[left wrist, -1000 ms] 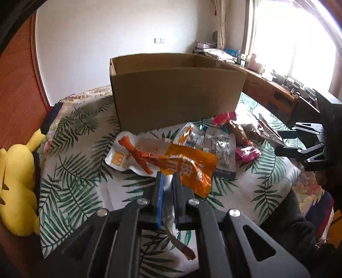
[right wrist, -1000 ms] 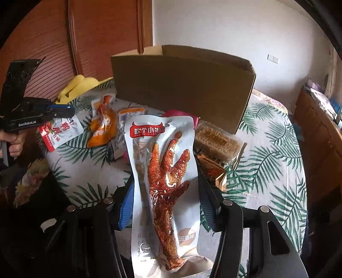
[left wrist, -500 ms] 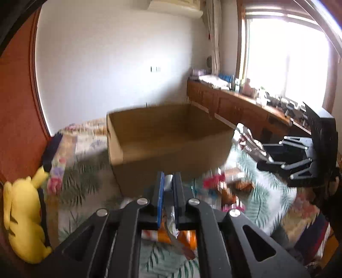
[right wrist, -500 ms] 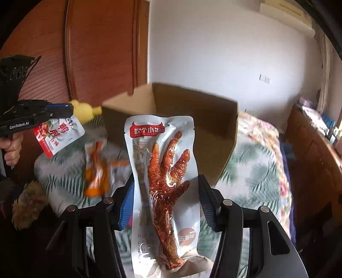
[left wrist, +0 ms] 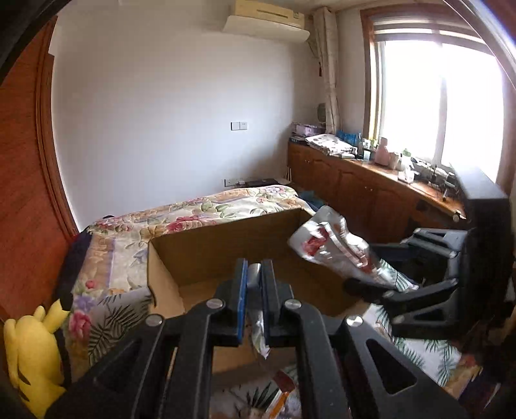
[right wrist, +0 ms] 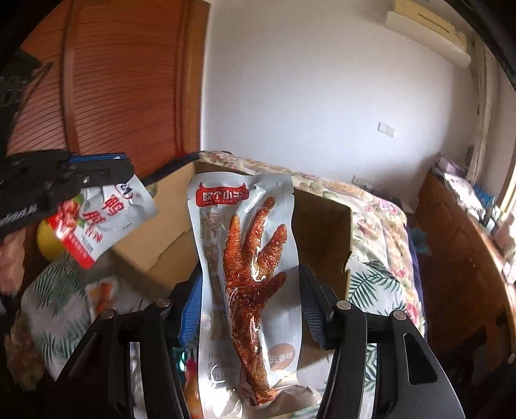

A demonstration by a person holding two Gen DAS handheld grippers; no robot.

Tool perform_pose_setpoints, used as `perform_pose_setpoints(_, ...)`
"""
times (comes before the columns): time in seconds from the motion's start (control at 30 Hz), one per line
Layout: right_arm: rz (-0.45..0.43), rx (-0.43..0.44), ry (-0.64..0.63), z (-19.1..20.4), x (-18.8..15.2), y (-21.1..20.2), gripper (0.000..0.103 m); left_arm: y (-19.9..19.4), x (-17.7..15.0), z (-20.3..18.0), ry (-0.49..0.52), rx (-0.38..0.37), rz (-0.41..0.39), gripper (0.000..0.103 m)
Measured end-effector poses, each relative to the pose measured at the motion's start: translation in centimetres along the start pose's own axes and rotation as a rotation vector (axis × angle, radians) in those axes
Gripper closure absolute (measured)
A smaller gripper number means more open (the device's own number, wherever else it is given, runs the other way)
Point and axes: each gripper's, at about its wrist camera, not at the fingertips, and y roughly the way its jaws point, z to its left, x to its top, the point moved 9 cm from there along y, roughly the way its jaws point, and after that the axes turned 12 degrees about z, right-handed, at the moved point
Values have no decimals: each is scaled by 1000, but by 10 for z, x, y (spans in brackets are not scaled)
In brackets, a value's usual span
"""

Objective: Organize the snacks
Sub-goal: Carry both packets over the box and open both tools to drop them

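The box [right wrist: 245,232] lies at 12 o'clock under both tongs: right gripper [right wrist: 250,299] clamps the upright foot pack [right wrist: 248,258], left gripper [left wrist: 254,290] pinches a pouch [right wrist: 103,219].

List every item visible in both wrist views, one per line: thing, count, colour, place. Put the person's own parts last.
cardboard box: one, brown, open, on the bed.
chicken-foot packet: one, silver with a red-brown foot, held in the right claw before the box.
duck snack packet: one, white and red, pinched in the left claw.
orange packet: one, blurred, on the leaf-print cloth.
plush toy: one, yellow, beside the bed.
wooden cabinet: one, brown, cluttered top, under the window.
air conditioner: one, cream, high on the wall.
left claw: shut.
right claw: shut.
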Motion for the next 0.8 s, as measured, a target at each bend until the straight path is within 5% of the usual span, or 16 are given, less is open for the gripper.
perform_pose_setpoints(0.6,60,-35,154,-17,16,47,46,69,-3,26,-80,55,96,98)
perform_pose_setpoints(0.8,63,-16,180,-20,13,52,41,72,-5,24,-76,80,116,81)
